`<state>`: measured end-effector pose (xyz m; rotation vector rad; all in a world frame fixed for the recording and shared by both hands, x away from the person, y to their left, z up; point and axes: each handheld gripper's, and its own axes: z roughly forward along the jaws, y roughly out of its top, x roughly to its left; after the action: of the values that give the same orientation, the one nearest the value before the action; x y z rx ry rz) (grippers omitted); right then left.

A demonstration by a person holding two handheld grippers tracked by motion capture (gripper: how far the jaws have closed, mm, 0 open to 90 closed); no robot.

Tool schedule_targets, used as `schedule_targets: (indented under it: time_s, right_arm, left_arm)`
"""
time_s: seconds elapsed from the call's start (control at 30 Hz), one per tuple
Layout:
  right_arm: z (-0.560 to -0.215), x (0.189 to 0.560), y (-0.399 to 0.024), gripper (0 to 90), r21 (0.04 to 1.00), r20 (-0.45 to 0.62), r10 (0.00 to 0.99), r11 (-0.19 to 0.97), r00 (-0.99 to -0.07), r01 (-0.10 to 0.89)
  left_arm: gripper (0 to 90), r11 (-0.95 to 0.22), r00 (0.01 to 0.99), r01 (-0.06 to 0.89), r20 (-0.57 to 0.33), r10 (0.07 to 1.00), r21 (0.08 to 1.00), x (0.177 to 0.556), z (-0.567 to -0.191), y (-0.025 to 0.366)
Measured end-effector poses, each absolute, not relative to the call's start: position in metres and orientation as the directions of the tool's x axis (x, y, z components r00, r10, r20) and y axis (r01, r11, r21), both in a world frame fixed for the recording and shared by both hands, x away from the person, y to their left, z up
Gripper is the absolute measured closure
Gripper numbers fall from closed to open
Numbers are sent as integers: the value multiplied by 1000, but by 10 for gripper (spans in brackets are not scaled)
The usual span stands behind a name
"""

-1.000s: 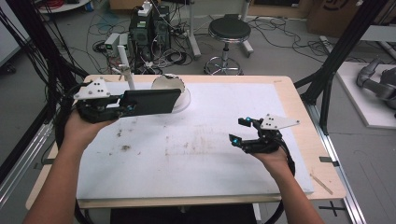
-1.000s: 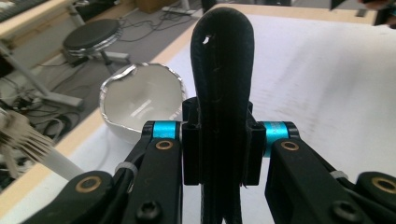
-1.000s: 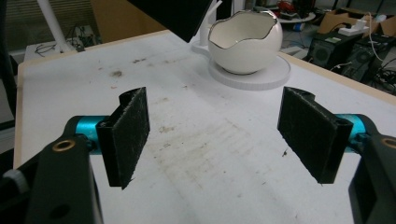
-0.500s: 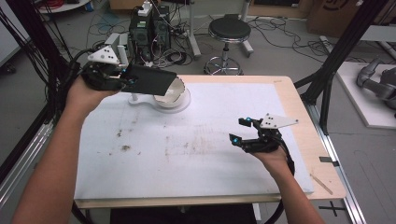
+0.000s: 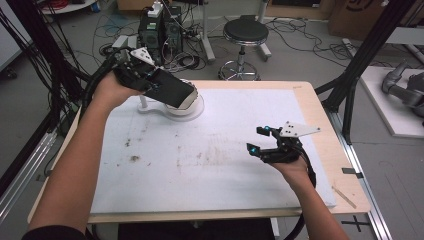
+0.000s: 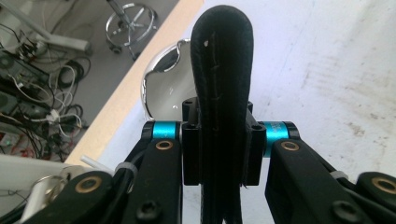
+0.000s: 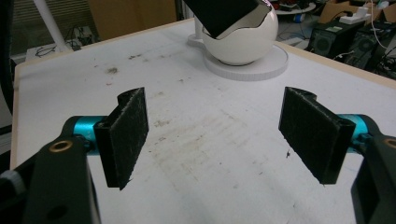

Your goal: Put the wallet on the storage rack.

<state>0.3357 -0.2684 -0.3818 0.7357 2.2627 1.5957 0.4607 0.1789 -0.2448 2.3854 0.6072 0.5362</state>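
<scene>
The left tool [image 5: 172,92] is carrying a flat black case [image 5: 175,91], clamped tight between its closed jaws, and it has travelled from the near-left part of the table [image 5: 225,150] toward the far left corner, rising a little on the way. A second ago the case was lying level, just short of the white bowl [image 5: 189,101]; now its leading end is tipping down over the bowl's open top. The right tool's view shows the case's lower edge [image 7: 223,14] meeting the bowl's [image 7: 240,42] jagged rim, though whether it is touching or just above is hard to tell. The bowl is sitting on a round white base [image 5: 170,110] with a short post beside it. The right tool [image 5: 260,142] is waiting over the near-right part of the table, jaws wide apart and holding nothing, just as before. Judging from this, the work seems to be shifting from carrying to lowering the case into the bowl; releasing the case would come next.
</scene>
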Motion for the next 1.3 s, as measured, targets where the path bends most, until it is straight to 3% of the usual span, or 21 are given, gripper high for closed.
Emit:
schedule_targets:
  time_s: [0.43, 0.63, 0.9, 1.3]
  right_arm:
    - [-385, 338, -269, 246, 930, 82, 542, 260, -836, 260]
    - [-386, 338, -267, 246, 927, 85, 531, 267, -843, 262]
    - [-386, 338, -266, 246, 929, 91, 508, 267, -856, 257]
    - [-388, 339, -265, 246, 923, 90, 513, 278, -854, 265]
  left_arm:
    - [746, -674, 813, 366, 132, 567, 641, 496, -275, 163]
    - [640, -664, 748, 374, 213, 629, 648, 501, -270, 159]
    - [520, -615, 683, 366, 247, 687, 698, 503, -260, 171]
    - [506, -625, 581, 389, 346, 736, 677, 512, -271, 177]
